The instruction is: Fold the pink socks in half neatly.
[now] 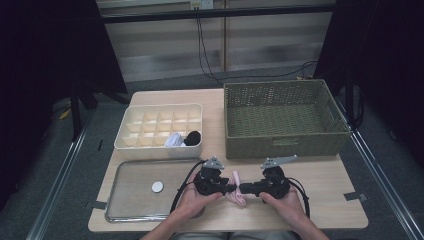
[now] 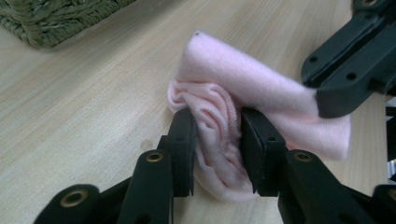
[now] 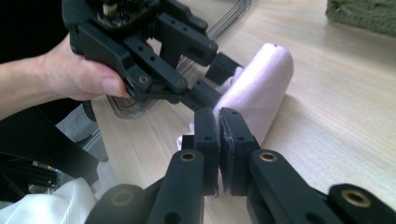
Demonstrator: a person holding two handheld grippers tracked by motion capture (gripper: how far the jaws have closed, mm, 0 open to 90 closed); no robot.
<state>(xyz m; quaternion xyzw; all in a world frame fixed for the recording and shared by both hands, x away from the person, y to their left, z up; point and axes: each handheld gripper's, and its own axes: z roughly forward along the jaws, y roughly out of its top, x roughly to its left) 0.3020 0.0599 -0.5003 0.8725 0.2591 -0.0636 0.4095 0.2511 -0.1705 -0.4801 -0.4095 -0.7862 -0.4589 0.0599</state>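
Note:
A soft pink cloth [image 1: 238, 192], partly rolled, lies on the wooden table near its front edge, between my two grippers. My left gripper [image 1: 231, 188] comes in from the left. In the left gripper view its jaws [image 2: 217, 119] pinch the bunched, wrinkled end of the pink cloth [image 2: 233, 70]. From the right comes my right gripper [image 1: 243, 188], its jaws [image 3: 218, 119] pressed almost together on a thin edge of the cloth [image 3: 266, 79]. The left gripper [image 3: 219, 79] faces it at close range, held by a hand. The right gripper's tip [image 2: 327, 98] sits on the cloth's upper fold.
A green woven basket [image 1: 285, 142] stands at the back right. A cream divider box [image 1: 160, 106] at the back left holds a white and a black rolled item. A clear tray [image 1: 125, 200] with a white disc [image 1: 157, 187] lies to the left of my hands.

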